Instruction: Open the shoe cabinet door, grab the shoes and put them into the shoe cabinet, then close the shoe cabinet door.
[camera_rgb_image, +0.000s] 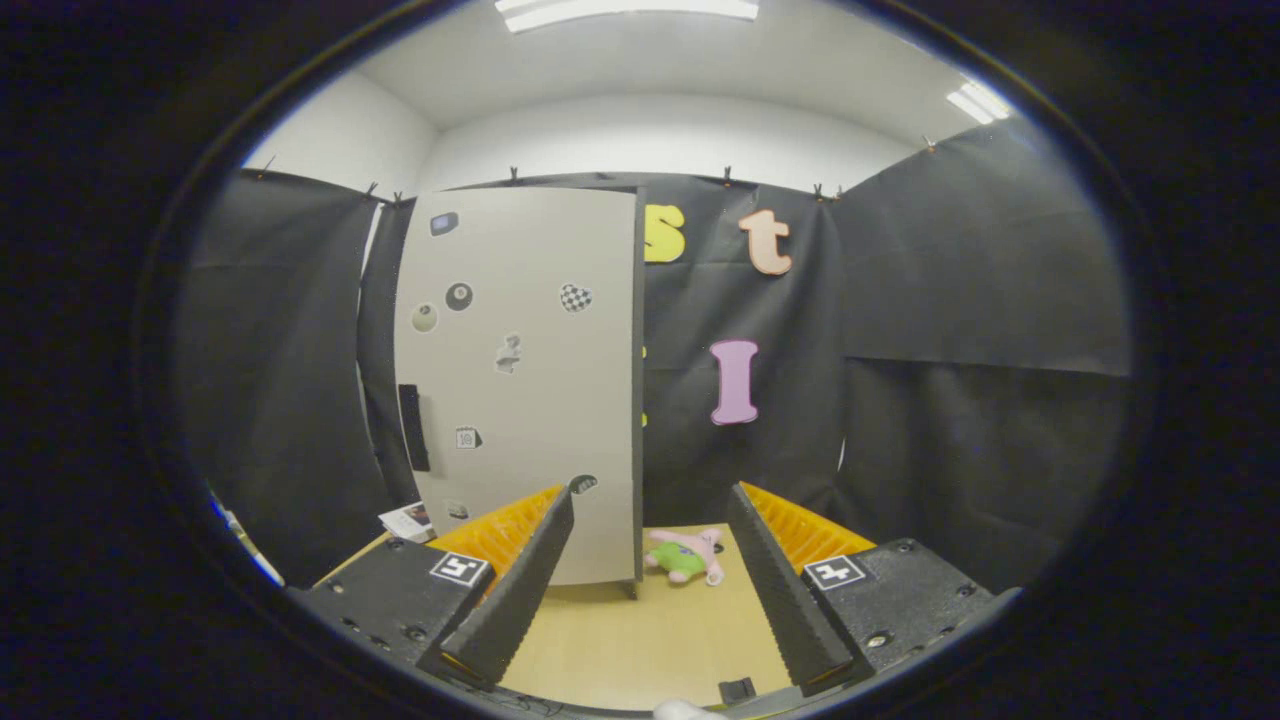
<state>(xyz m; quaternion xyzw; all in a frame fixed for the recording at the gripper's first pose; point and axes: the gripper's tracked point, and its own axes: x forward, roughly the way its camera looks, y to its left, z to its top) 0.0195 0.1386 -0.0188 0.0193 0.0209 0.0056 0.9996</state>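
Nothing you can actually read here: the shoe cabinet (520, 380) standing left of centre has a bunch of stickers on its pale door, like a black ball sticker (459, 296), a checkered heart sticker (575, 297), a greenish round one (424, 318) and a small dark badge (444, 223) up near the top left corner, but any print on them is too small to make out. The door looks shut, with a dark vertical handle (414, 427) down its left side. Your gripper (650, 505) is spread wide with nothing between the fingers, which come up from the bottom of the frame, and each one carries a little square black-and-white marker tag (459, 568) near its base. The left finger's tip overlaps the cabinet's lower right corner in the picture, and I can't tell if it's touching or just in front. Just ahead, in the gap between the fingers, there's a pink and green plush toy (686, 555) lying on the tan floor (640, 640), right beside the cabinet's bottom right edge. At lower left, by the cabinet's foot, some kind of printed leaflet (408, 520) pokes out, half hidden behind your left finger. At the very bottom centre there's a small dark block (737, 690) and a whitish sliver that's cut off, no idea what those are.
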